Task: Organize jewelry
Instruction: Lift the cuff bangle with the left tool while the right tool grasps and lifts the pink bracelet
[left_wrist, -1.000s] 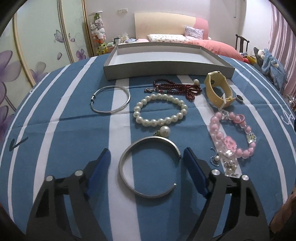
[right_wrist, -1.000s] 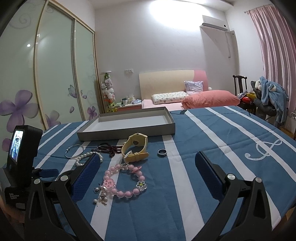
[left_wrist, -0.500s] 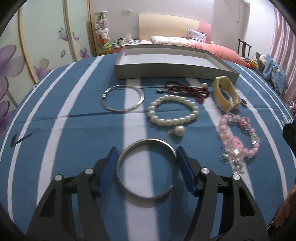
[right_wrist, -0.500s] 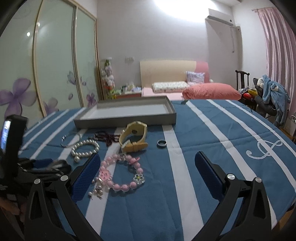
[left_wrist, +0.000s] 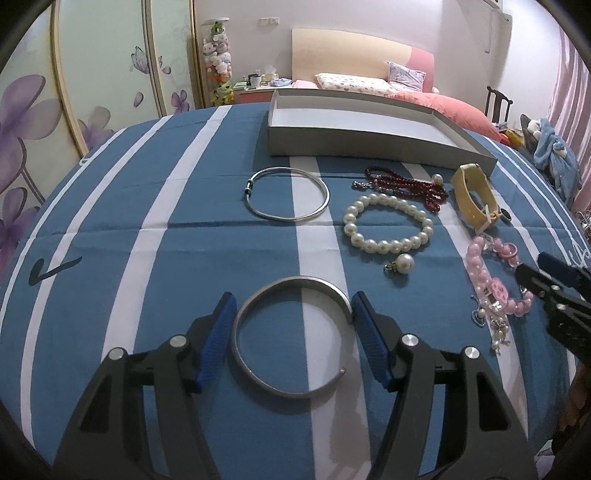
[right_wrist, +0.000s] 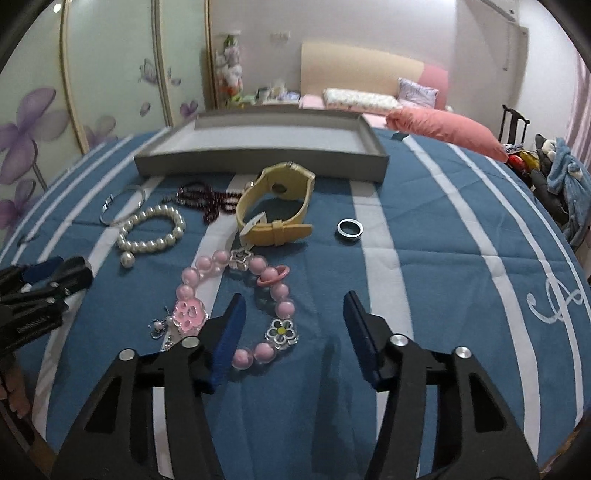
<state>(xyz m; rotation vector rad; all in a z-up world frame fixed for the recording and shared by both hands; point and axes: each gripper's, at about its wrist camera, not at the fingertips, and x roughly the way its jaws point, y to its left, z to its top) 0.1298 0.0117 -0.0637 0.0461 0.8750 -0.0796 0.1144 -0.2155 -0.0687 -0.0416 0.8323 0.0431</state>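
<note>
In the left wrist view my left gripper (left_wrist: 293, 306) has closed onto the open silver cuff bangle (left_wrist: 255, 373), its blue pads touching the bangle's two sides on the blue striped cloth. Beyond lie a thin silver bangle (left_wrist: 321, 188), a pearl bracelet (left_wrist: 388, 223), dark red beads (left_wrist: 406, 182), a yellow watch (left_wrist: 474, 199) and a pink bead bracelet (left_wrist: 480, 273). In the right wrist view my right gripper (right_wrist: 293, 310) is open, low over the pink bead bracelet (right_wrist: 192, 291). A silver ring (right_wrist: 349, 227) lies beyond.
An empty grey tray (left_wrist: 369, 142) stands at the back of the table; it also shows in the right wrist view (right_wrist: 258, 162). A bed, wardrobe doors and a chair stand behind the table. My right gripper's tip (left_wrist: 554, 284) shows at the left wrist view's right edge.
My left gripper has narrowed from wide open onto the cuff bangle. My right gripper has tilted down and moved forward, narrowing over the pink bracelet.
</note>
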